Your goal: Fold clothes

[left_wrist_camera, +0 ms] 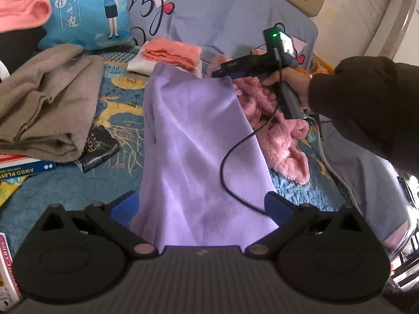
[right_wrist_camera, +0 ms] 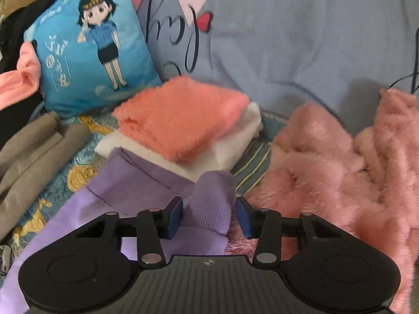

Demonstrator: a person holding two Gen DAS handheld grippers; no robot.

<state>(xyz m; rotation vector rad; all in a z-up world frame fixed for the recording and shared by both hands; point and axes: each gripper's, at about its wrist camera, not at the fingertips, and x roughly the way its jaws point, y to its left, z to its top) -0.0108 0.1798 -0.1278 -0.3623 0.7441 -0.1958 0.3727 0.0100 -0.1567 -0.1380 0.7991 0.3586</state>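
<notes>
A purple cloth (left_wrist_camera: 193,141) lies stretched along the bed between my two grippers. My left gripper (left_wrist_camera: 201,206) is open wide, its blue pads on either side of the cloth's near end. My right gripper (right_wrist_camera: 209,216) is open, its blue pads on either side of a bunched far corner of the purple cloth (right_wrist_camera: 212,198), apart from it. In the left wrist view the right gripper (left_wrist_camera: 222,72) shows at the cloth's far right corner, held by a hand in a dark sleeve.
A folded coral towel (right_wrist_camera: 180,120) on a folded white cloth (right_wrist_camera: 230,146) sits beyond the purple cloth. A fluffy pink garment (right_wrist_camera: 340,170) lies right. A grey-brown garment (left_wrist_camera: 44,99), books (left_wrist_camera: 23,170) and a blue cartoon pillow (left_wrist_camera: 91,10) are left.
</notes>
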